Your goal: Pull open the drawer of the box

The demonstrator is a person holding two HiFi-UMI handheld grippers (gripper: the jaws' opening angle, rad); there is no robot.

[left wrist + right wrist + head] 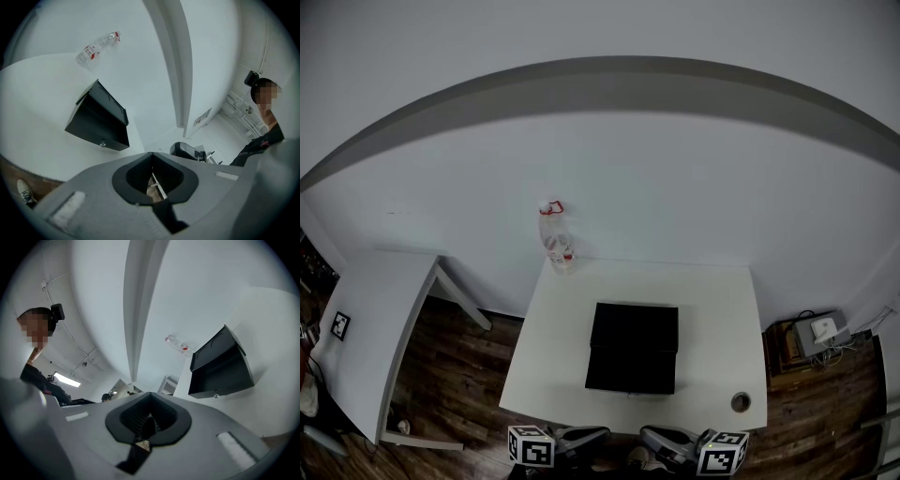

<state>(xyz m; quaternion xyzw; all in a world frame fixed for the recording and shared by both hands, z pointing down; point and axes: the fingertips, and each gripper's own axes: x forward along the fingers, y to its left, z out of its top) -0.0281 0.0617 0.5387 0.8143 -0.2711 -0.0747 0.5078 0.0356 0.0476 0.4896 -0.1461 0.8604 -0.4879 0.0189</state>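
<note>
at the middle of the white table [712, 300] sits the black box [634, 347], square to the table edges. its drawer front faces the near edge and the person, and the drawer appears fully closed. a small knob [102, 144] shows at the centre of that front, low down. the front's long axis runs left to right, parallel to the near table edge. judged from this, the pull would run straight back toward the person.

both tongs hang at the near edge, well short of the box. the left gripper [581, 436] has its jaws closed together on nothing. the right gripper [670, 441] is likewise closed and empty. the knob lies ahead and between the two, so neither is clearly nearer. a closed jaw must part before it can take the knob.

a plastic bottle [557, 239] stands at the far table edge, clear of the pull.
</note>
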